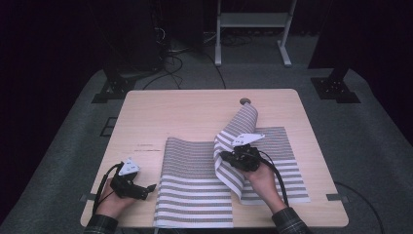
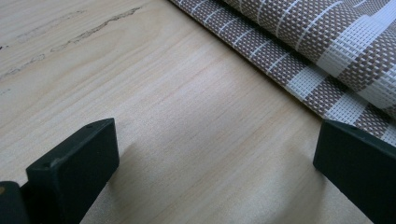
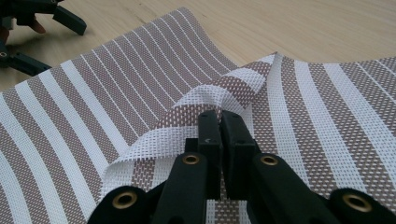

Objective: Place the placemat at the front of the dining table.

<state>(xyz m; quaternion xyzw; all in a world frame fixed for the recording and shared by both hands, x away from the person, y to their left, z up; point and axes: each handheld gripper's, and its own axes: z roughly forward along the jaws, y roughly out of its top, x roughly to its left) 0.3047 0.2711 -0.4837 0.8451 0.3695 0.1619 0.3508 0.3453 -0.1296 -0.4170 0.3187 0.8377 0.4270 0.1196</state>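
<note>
A brown-and-white striped woven mat [image 1: 195,195] lies on the wooden table [image 1: 195,112]. A second striped section [image 1: 287,161] lies flat to its right; I cannot tell whether the two are one piece. My right gripper [image 1: 223,157] is shut on a mat edge, and the lifted strip [image 1: 241,124] arches up toward the table's far side. In the right gripper view the jaws [image 3: 220,122] pinch a raised fold of the mat [image 3: 224,88]. My left gripper [image 1: 148,188] rests open on bare wood just left of the mat; its jaws [image 2: 215,158] stand wide apart, with the mat edge [image 2: 327,60] beyond them.
A round hole [image 1: 244,101] sits near the table's far edge, by the tip of the lifted strip. Faint dark marks [image 1: 148,146] run across the wood left of the mat. Cables, black stand feet [image 1: 109,90] and a white frame [image 1: 253,22] are on the floor behind.
</note>
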